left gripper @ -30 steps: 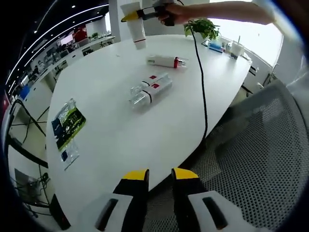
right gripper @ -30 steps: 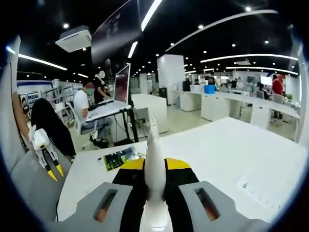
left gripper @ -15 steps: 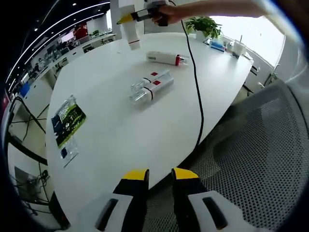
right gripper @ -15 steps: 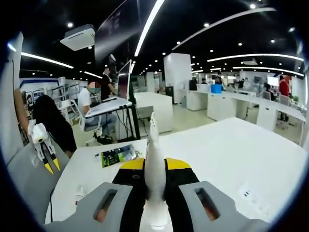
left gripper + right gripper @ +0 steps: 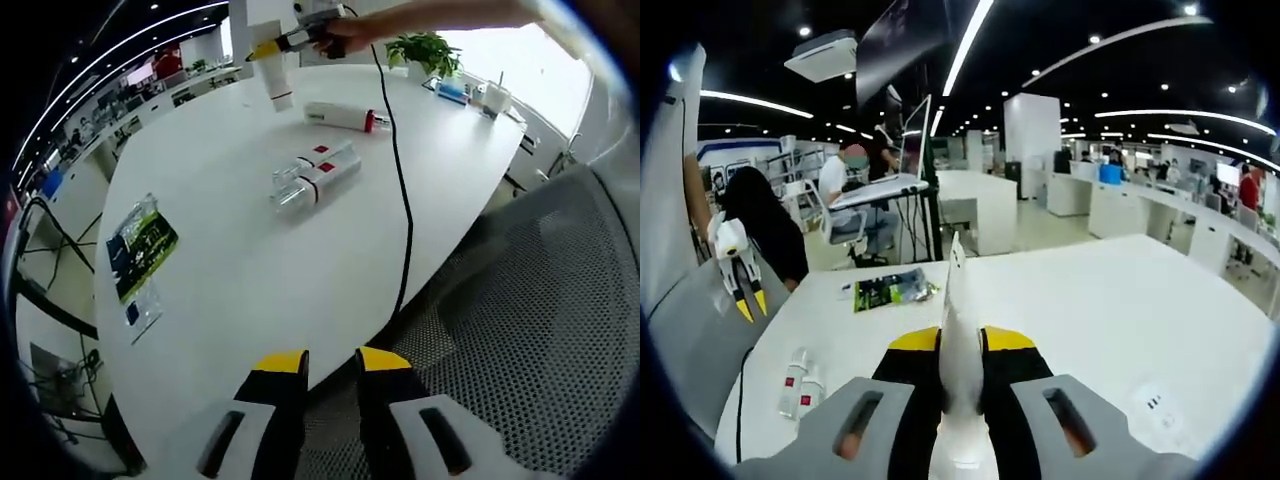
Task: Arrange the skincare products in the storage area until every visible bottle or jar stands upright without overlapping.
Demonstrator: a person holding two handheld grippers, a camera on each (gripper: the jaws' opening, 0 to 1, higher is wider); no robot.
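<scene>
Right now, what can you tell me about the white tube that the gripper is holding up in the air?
The white squeeze tube looks like soft plastic, with a flat crimped end pointing away from the right gripper, whose yellow-tipped jaws are shut on its sides. In the left gripper view the same tube hangs cap end down above the far part of the round white table, with a thin red band near its cap. It seems not to touch the table, only the jaws.

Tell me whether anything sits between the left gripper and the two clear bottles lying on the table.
Nothing visible does. From the left gripper, bare white table runs up to the clear bottles. The black cable passes to one side of them, and the green packet lies off to the other.
</scene>
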